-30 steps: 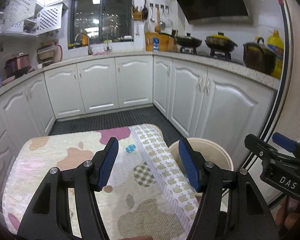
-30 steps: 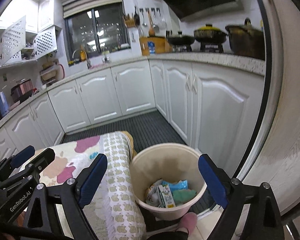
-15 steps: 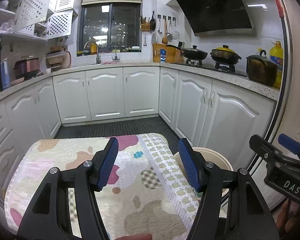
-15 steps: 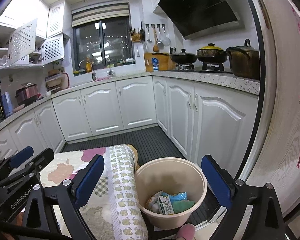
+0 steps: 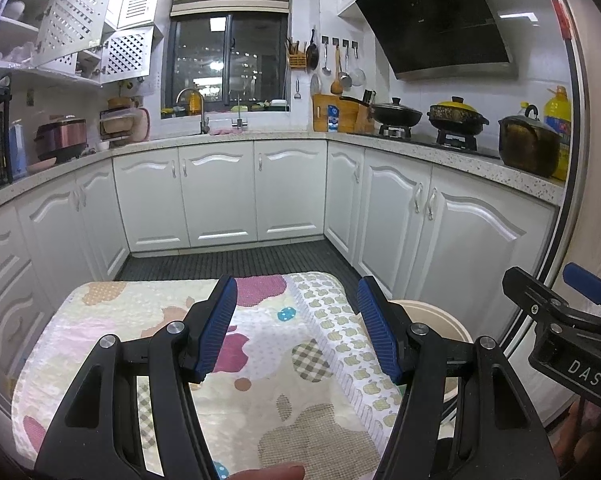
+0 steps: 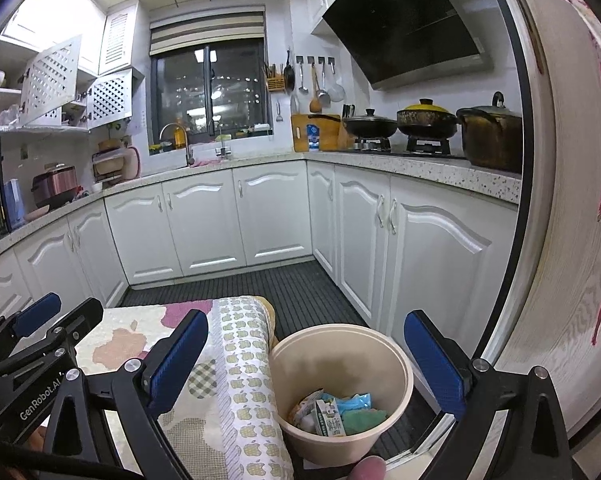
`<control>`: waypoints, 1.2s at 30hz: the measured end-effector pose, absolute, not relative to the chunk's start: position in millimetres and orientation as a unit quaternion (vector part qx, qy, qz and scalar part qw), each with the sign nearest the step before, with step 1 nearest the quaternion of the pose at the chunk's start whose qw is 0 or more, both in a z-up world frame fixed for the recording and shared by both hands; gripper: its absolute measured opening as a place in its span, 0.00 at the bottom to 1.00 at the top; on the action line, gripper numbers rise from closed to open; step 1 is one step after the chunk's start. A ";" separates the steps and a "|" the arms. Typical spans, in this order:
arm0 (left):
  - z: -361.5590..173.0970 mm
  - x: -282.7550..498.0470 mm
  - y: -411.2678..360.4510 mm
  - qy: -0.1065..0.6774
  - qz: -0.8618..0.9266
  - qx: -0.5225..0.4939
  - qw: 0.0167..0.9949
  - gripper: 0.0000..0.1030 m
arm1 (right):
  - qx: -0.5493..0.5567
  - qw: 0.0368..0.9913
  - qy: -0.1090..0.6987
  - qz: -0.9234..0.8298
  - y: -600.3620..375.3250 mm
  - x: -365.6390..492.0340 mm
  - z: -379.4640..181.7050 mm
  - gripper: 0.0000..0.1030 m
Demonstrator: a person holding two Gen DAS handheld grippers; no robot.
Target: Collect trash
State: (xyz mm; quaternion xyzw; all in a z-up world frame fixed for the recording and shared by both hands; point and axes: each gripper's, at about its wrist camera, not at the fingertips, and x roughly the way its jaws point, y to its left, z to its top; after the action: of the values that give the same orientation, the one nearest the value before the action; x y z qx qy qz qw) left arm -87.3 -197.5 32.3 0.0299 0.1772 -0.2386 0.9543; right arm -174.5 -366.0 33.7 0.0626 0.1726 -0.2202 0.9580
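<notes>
the left gripper [image 5: 296, 320] hovers over the patterned tablecloth [image 5: 172, 320], jaws partly apart with nothing between them. the right gripper [image 6: 306, 354] has its jaws wide apart and empty, above the beige trash bin [image 6: 396, 354] standing just off the table's right edge. only the right wrist view looks into the bin: a small milk carton [image 6: 329, 420] and blue wrappers [image 6: 354, 402] lie at the bottom. the left view catches only the bin's rim.

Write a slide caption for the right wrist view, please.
Open right gripper above a beige bin holding trash, beside a patterned table.
</notes>
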 end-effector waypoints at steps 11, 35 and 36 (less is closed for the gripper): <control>31.4 -90.8 -196.4 0.173 -0.233 0.033 0.956 0.60 | 0.061 0.959 0.179 -0.213 -364.8 -167.1 29.5 0.95; 33.9 -94.7 -196.8 0.168 -0.230 0.035 0.958 0.60 | 0.056 0.961 0.168 -0.213 -363.6 -175.4 36.4 0.96; 34.0 -94.7 -196.8 0.169 -0.231 0.035 0.958 0.60 | 0.056 0.961 0.169 -0.214 -363.7 -176.0 36.4 0.96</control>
State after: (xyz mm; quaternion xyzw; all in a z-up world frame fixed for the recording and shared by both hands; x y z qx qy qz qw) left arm -94.7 -196.8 34.0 0.0350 0.1687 -0.2308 0.9576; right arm -176.0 -363.7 36.4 0.0561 0.1687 -0.2136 0.9606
